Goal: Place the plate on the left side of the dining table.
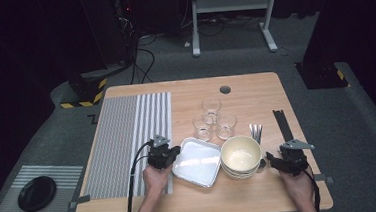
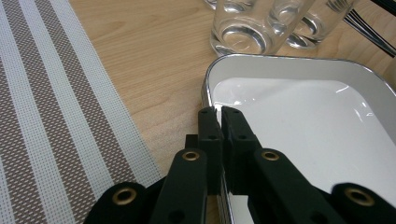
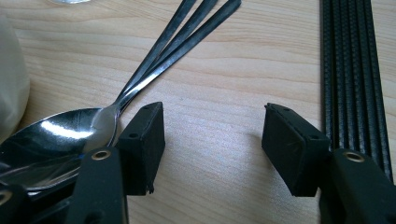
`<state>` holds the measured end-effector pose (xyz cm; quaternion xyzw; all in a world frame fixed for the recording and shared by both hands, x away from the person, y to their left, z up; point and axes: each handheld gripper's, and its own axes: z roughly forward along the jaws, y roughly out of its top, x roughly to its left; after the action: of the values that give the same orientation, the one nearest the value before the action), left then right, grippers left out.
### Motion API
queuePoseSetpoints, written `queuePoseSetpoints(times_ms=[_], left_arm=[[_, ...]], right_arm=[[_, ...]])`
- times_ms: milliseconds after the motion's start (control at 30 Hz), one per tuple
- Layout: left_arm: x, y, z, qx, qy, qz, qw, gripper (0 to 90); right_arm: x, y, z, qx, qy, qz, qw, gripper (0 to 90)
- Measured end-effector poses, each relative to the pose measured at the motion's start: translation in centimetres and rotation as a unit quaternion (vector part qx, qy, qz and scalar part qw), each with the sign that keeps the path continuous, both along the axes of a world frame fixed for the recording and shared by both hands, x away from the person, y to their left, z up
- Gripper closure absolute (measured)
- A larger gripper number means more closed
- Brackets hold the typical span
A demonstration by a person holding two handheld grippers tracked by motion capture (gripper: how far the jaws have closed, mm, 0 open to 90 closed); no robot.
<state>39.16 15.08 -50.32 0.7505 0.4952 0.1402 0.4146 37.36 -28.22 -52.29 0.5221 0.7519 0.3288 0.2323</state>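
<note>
A white rectangular tray [image 1: 200,168] lies on the wooden table just left of a stack of cream bowls [image 1: 240,155]. My left gripper [image 1: 177,152] is at the tray's left edge. In the left gripper view its jaws [image 2: 219,112] are shut on the tray's thin rim [image 2: 208,84], one pad outside and one inside. My right gripper [image 1: 270,159] sits low to the right of the bowls. Its jaws [image 3: 212,135] stand open over bare wood with nothing between them. Metal spoons [image 3: 60,133] lie just beside its left fingertip [image 3: 142,144].
Three clear glasses [image 1: 212,119] stand behind the tray, close to it [image 2: 243,28]. A striped placemat [image 1: 128,140] covers the table's left part. A black ribbed strip [image 3: 350,60] lies at the right. A black plate [image 1: 36,193] rests on a floor mat.
</note>
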Motion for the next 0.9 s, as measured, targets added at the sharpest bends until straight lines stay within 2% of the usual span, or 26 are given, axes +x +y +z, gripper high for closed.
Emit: queuePoseSetpoints(times_ms=[367, 533, 567, 633, 900], left_arm=[[0.15, 0.23, -0.07, -0.008, 0.004, -0.004, 1.0, 87.0], [0.3, 0.41, -0.17, -0.016, 0.006, -0.008, 0.9998, 87.0], [0.34, 0.33, -0.24, -0.027, 0.007, -0.004, 0.9996, 87.0], [0.38, 0.3, -0.29, -0.03, 0.007, -0.005, 0.9995, 87.0], [0.36, 0.3, -0.29, -0.026, 0.005, -0.006, 0.9996, 87.3]], right_arm=[[0.0, 0.0, 0.0, 0.0, 0.0, 0.0, 1.0, 39.2], [0.0, 0.0, 0.0, 0.0, 0.0, 0.0, 1.0, 39.1], [0.0, 0.0, 0.0, 0.0, 0.0, 0.0, 1.0, 39.1], [0.0, 0.0, 0.0, 0.0, 0.0, 0.0, 1.0, 39.2], [0.0, 0.0, 0.0, 0.0, 0.0, 0.0, 1.0, 39.2]])
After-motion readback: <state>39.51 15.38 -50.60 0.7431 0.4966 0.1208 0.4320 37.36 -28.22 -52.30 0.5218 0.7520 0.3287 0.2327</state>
